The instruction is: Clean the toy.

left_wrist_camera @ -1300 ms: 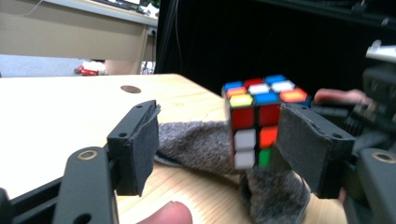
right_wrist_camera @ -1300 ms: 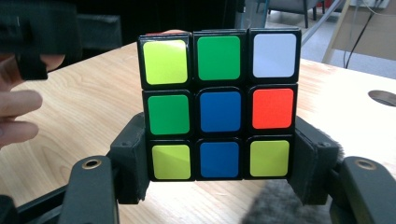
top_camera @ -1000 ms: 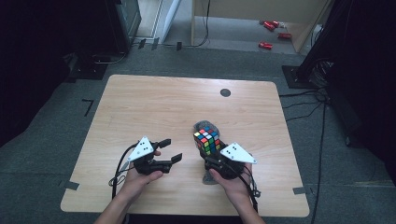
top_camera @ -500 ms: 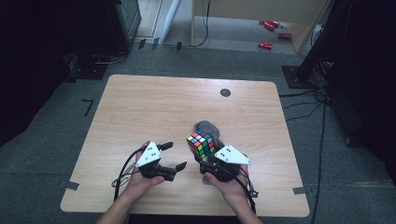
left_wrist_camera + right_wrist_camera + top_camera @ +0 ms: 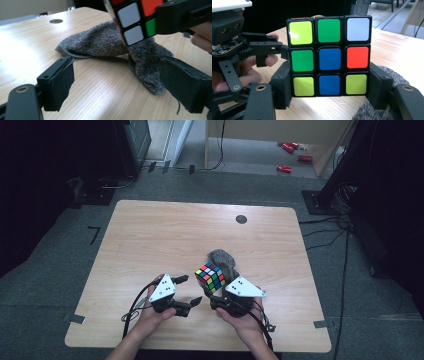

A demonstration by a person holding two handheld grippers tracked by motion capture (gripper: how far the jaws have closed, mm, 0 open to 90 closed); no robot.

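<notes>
No writing, label, brand, number or sign can be read anywhere here. The puzzle cube [image 5: 329, 57] shows plain coloured squares with no print, and the red things on the floor [image 5: 289, 155] may carry lettering, but they're too small to tell.

light wooden table [image 5: 150, 235] on grey carpet [image 5: 60, 285], dark surroundings, red objects [image 5: 287, 157] beyond.
</notes>
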